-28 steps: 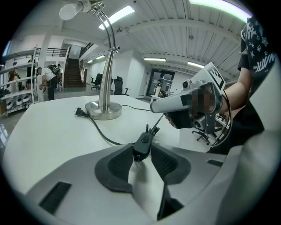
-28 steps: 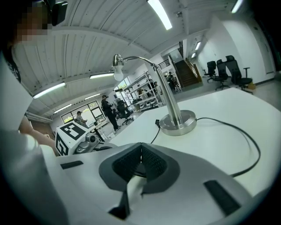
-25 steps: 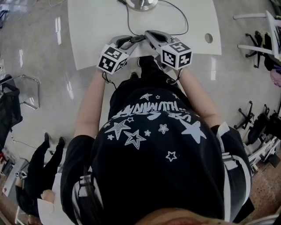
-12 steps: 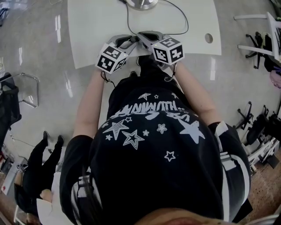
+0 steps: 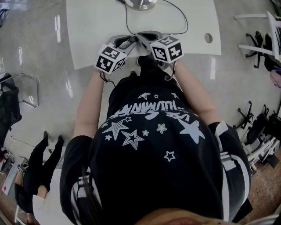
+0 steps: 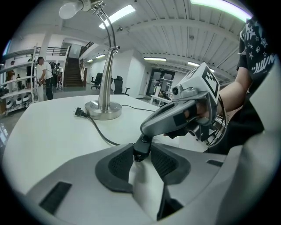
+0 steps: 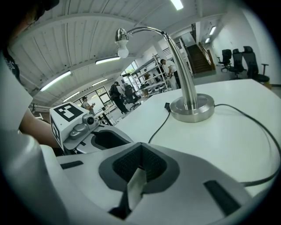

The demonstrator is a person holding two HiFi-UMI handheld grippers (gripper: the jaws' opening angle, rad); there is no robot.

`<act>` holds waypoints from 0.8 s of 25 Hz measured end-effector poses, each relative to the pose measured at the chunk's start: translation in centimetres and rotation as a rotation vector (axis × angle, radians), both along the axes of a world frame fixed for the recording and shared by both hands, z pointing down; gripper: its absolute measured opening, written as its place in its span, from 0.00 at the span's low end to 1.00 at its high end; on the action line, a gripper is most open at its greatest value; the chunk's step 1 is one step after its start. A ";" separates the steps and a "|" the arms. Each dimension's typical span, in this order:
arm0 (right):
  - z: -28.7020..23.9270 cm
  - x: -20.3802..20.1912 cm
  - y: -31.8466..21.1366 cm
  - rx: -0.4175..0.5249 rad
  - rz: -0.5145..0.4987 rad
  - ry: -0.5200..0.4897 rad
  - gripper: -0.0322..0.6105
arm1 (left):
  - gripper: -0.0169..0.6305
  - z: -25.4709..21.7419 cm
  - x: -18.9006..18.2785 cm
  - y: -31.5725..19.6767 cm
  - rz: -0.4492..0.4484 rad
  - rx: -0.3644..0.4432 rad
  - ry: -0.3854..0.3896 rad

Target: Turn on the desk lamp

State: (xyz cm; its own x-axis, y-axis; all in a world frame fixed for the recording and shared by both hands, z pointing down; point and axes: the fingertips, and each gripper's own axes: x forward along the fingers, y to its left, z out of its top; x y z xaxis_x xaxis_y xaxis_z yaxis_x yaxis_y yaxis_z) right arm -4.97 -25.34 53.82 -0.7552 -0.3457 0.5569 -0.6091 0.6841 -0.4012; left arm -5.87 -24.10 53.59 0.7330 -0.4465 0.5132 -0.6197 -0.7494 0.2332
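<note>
Two grippers sit nose to nose at the near edge of the white table (image 5: 88, 26) in the head view. The left gripper (image 5: 131, 41) and right gripper (image 5: 142, 36) are both well short of the desk lamp (image 5: 140, 3), whose base stands at the far edge. This looks like a parked pose, not a reach.

Left gripper view: its jaws are a little apart and hold nothing of the task. The right gripper's closed nose pokes in between their tips. The lamp base is well ahead, the plug (image 6: 79, 112) lies loose on the table beside it, and the bulb (image 6: 70, 9) is unlit.

Right gripper view: the jaws are pressed together and empty, probably to make a blunt tip for pressing a switch. No switch shows. The cord (image 7: 159, 125) trails from the base toward the grippers.
</note>
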 end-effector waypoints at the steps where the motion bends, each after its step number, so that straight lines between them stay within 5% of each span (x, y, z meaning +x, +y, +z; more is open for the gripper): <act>1: 0.0 0.0 0.0 -0.005 -0.001 0.001 0.06 | 0.24 0.0 0.0 0.0 0.000 0.000 0.001; 20: 0.6 0.3 0.2 -0.040 0.020 0.001 0.06 | 0.24 0.1 0.0 0.2 0.005 0.001 -0.006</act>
State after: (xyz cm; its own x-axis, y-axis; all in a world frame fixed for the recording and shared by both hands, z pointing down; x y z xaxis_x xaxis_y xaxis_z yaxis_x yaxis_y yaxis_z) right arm -4.67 -25.18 54.41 -0.7478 -0.3388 0.5709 -0.6230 0.6552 -0.4273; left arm -5.84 -23.94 53.70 0.7322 -0.4432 0.5172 -0.6172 -0.7529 0.2285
